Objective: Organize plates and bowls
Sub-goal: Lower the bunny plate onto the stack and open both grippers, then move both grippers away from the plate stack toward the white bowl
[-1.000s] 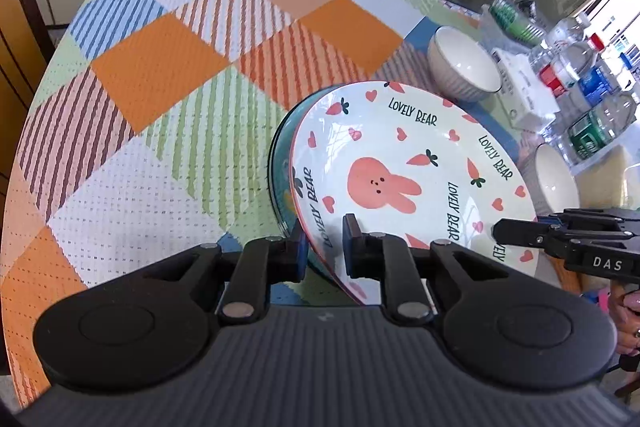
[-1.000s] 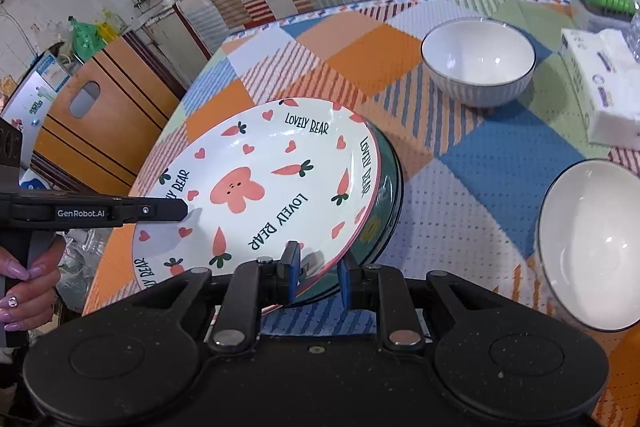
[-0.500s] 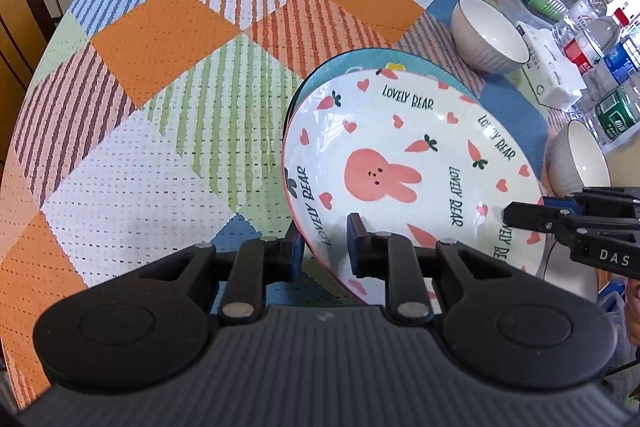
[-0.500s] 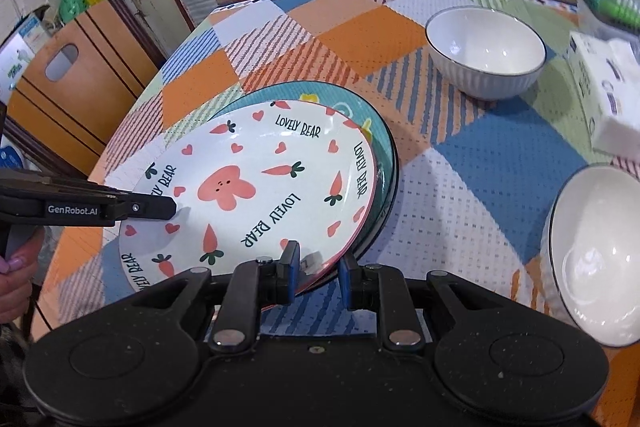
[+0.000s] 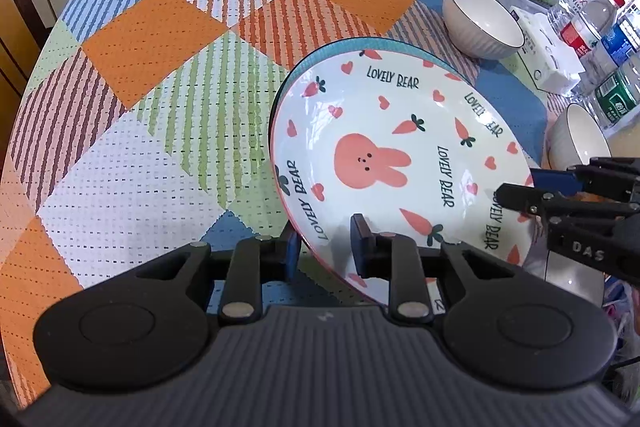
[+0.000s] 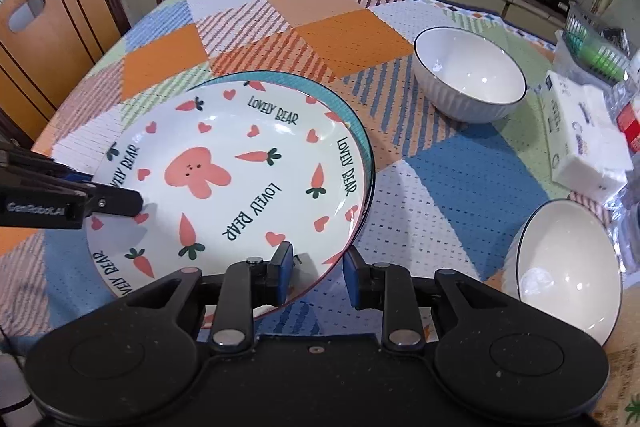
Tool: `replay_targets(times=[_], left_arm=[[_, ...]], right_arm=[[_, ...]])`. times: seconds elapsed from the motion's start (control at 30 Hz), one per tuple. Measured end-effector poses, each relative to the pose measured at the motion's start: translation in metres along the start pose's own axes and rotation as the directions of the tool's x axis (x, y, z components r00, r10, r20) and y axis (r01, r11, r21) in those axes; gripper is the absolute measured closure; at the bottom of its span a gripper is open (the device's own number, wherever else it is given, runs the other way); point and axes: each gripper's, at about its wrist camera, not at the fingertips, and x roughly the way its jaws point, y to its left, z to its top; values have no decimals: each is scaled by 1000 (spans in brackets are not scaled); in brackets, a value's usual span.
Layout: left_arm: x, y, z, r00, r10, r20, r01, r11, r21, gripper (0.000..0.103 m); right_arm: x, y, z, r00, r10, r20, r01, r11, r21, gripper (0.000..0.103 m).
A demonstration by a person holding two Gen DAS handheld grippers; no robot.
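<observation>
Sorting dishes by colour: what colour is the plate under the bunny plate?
Teal, its rim peeking from under the bunny plate; the lower plate shows best in the right wrist view.

- The tabletop (image 6: 472, 163) wears a woven patchwork cloth of orange, blue, green and white diamonds.
- A teal-rimmed plate (image 6: 340, 103) lies on it, left of centre.
- A white ribbed bowl with a dark rim (image 6: 470, 75) stands at 1 o'clock.
- A second white bowl (image 6: 568, 267) sits at 4 o'clock.
- A white tissue pack (image 6: 580, 135) lies at 3 o'clock.
</observation>
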Motion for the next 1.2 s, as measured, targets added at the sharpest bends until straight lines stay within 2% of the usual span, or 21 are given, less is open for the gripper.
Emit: replay_targets(times=[0.17, 0.3, 0.47, 0.6, 0.73, 0.83, 1.0, 1.03, 1.1, 1.17, 1.2], left_arm=[[-1, -4, -2, 998, 53, 31, -54, 998, 27, 79], [-4, -7, -2, 996, 75, 42, -77, 996, 34, 79], [-10, -11, 0, 997, 72, 17, -72, 996, 43, 78], [-26, -20, 4, 998, 51, 26, -52, 997, 56, 78], [-46, -32, 9, 999, 16, 36, -18, 998, 60, 78], [-54, -46, 11, 998, 36, 55, -40, 995, 87, 78], [-64, -69, 16, 998, 15, 54, -21, 993, 115, 73], [-67, -73, 18, 999, 14, 51, -20, 993, 120, 71], [-75, -80, 23, 999, 11, 40, -16, 991, 131, 66], [-86, -88, 29, 999, -12, 44, 5, 987, 162, 54], [-92, -92, 33, 999, -20, 50, 11, 984, 179, 52]], right_arm=[[5, 19, 4, 993, -115, 15, 116, 988, -104, 66], [8, 21, 5, 989, -143, 28, 146, 982, -120, 66], [1, 17, 6, 993, -114, 22, 116, 988, -98, 68], [-23, 6, 11, 998, -49, 43, 50, 998, -44, 68], [-53, -4, 18, 996, -26, 79, 28, 999, -21, 68], [-73, -12, 20, 995, -15, 99, 19, 999, -38, 67], [-98, -22, 22, 987, -81, 142, 110, 971, -211, 54], [-102, -26, 22, 986, -86, 145, 116, 969, -218, 53], [-108, -37, 24, 987, -86, 134, 113, 971, -210, 45], [-112, -46, 25, 989, -84, 125, 107, 977, -186, 41], [-113, -50, 25, 990, -75, 119, 96, 978, -184, 39]])
